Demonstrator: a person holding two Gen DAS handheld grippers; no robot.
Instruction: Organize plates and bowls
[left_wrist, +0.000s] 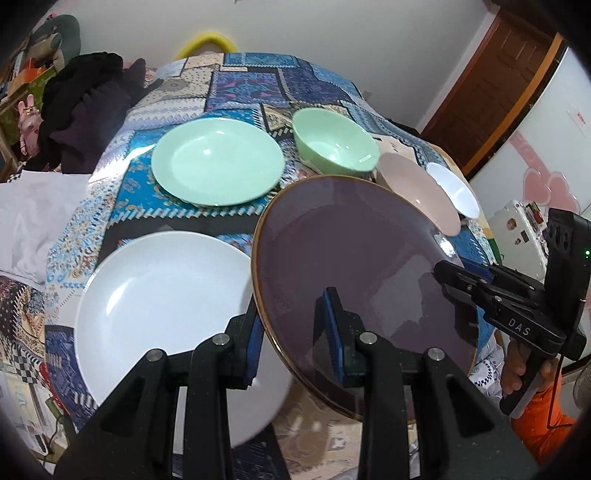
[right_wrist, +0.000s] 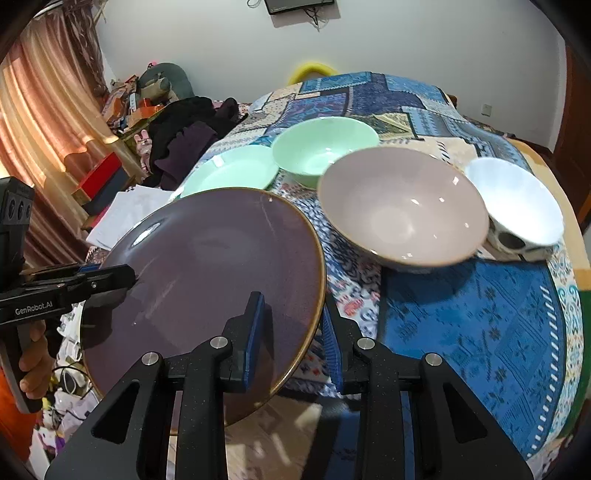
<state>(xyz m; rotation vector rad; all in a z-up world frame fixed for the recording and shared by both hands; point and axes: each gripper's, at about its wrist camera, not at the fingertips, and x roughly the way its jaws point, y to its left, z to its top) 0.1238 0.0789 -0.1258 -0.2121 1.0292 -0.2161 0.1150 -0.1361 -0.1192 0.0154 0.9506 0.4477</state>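
Both grippers pinch the purple plate (left_wrist: 354, 258) by opposite rim edges, the left gripper (left_wrist: 295, 332) and the right gripper (right_wrist: 291, 336) each with jaws clamped on it, holding it tilted above the desk (right_wrist: 480, 314). The right gripper's side reads "DAS", the left's "GenRobot.AI". Beyond the jaws sit a pink bowl (right_wrist: 402, 210), green bowl (right_wrist: 325, 147), green plate (left_wrist: 218, 162) and white plate (left_wrist: 162, 302), partly hidden.
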